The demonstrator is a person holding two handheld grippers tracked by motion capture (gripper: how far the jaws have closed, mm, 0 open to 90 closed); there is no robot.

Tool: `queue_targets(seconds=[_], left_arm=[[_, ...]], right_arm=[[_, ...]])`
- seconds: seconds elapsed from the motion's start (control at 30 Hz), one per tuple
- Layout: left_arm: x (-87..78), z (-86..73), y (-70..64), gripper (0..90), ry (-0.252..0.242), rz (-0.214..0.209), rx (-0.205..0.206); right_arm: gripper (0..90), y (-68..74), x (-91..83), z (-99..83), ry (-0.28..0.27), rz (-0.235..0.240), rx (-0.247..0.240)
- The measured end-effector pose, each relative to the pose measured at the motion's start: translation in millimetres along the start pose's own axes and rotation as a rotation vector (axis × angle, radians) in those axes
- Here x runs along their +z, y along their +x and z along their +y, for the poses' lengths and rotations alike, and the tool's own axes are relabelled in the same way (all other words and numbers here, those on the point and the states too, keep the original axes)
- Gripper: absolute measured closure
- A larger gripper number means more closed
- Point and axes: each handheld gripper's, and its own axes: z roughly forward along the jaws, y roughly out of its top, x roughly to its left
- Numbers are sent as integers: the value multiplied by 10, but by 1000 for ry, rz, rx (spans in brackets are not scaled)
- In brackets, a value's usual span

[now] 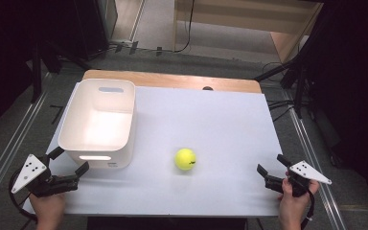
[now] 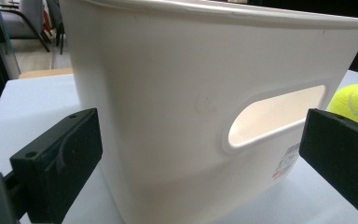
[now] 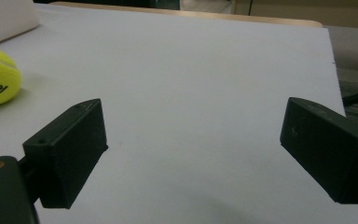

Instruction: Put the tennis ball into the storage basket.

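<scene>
White table (image 1: 211, 120), "Kaw"-lettered tennis ball (image 1: 185, 159)

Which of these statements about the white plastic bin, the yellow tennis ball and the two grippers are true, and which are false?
1. The yellow tennis ball lies inside the white plastic bin. False: it rests on the white table, right of the bin.
2. The left gripper is open, its jaws toward the bin. True.
3. The right gripper holds the ball. False: it is open and apart from it.
4. The bin has a handle slot. True.
</scene>
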Motion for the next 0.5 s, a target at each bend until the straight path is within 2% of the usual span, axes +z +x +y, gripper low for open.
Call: queue_targets(seconds=[0.07,0.3,0.33,0.5], left_arm=[[2,0,0,0,0,0,-1],[-1,-2,-2,0,2,-1,2],[-3,-2,-1,0,2,0,1],[-5,-5,0,0,1,1,3]], right_arm=[[56,10,2,5,3,4,3],[56,105,38,66,20,29,-38],[56,126,58,97,21,47,-51],[56,192,128,156,56,75,-63]])
